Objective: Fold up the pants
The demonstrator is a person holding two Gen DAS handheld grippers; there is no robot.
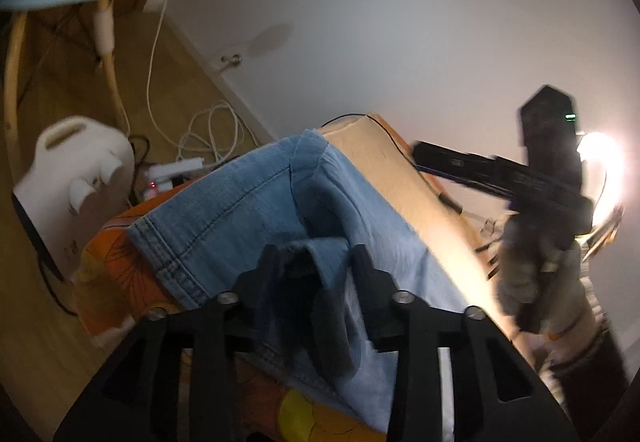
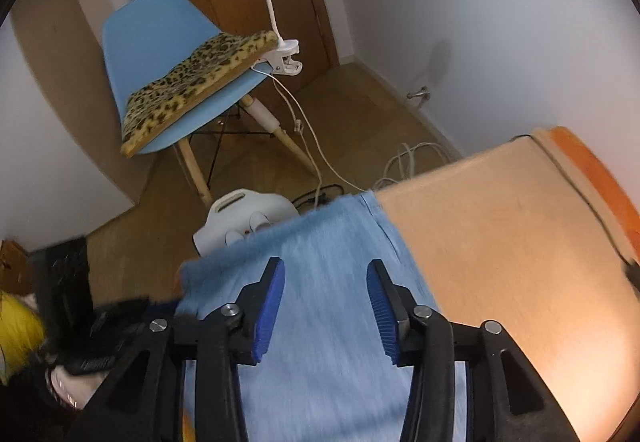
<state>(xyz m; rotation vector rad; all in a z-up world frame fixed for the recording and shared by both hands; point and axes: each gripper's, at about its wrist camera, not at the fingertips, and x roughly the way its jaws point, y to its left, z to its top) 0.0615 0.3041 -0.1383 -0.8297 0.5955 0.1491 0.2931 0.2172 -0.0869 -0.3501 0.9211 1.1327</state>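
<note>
Pants (image 1: 256, 201) of pale blue denim lie mid-frame on the table (image 1: 404, 177). Left gripper (image 1: 316, 262) stands narrowly parted around a bunched fold, grip unclear; right gripper (image 2: 326, 274) hovers wide above the cloth, empty.

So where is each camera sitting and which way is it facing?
Left wrist: on the left gripper, aimed down at the jeans; denim sits between its fingers, and the right gripper shows too.
Right wrist: on the right gripper, open over the jeans, facing the blue chair.
Shared: jeans, chair, white heater.
</note>
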